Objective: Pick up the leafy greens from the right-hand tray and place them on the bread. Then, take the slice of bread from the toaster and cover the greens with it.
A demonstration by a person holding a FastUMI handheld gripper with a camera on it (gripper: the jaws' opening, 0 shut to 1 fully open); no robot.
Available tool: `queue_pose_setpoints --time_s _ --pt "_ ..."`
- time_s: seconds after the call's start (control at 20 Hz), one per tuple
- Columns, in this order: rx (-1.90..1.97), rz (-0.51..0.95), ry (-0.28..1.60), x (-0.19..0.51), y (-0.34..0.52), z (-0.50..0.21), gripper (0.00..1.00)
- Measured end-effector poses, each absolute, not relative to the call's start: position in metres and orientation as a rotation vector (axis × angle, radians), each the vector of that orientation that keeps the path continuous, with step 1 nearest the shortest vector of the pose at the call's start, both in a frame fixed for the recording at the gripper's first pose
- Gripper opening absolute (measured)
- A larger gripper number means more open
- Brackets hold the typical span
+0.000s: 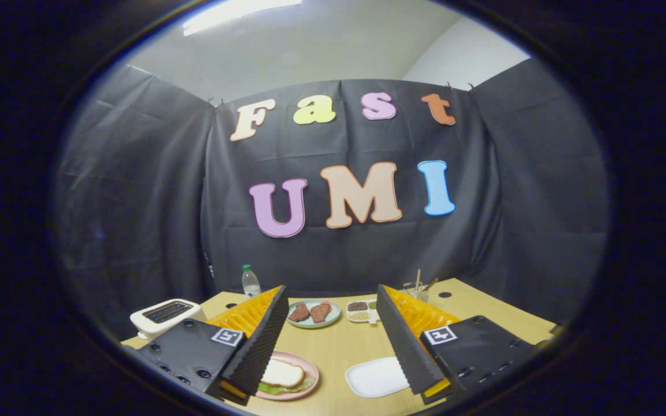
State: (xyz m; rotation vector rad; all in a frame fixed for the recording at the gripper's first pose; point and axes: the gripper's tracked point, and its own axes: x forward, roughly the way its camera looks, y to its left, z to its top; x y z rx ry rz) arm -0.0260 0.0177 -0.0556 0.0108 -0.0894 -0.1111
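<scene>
My gripper [333,346] is open and holds nothing; it hangs above the wooden table [339,346]. Just ahead of the left finger [263,346] lies a pink plate [309,370] with a bread slice [282,374] on top and leafy greens [287,388] showing under its edge. Close to the right finger [402,346] sits a bare white tray [374,377]. The white toaster [162,315] stands to the left beyond the left finger; I see nothing standing out of its dark slots.
Beyond the fingers lie a light green plate [333,319] with pieces of reddish meat and a small divided dish [361,311] of seeds. A water bottle [250,281] stands at the table's back, a glass [415,289] with sticks at the back right.
</scene>
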Motion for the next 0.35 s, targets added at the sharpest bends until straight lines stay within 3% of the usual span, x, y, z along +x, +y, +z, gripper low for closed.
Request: queue_pose_setpoints --time_s 0.35 --pt "0.038 -0.097 -0.079 -0.026 0.006 -0.059 0.97"
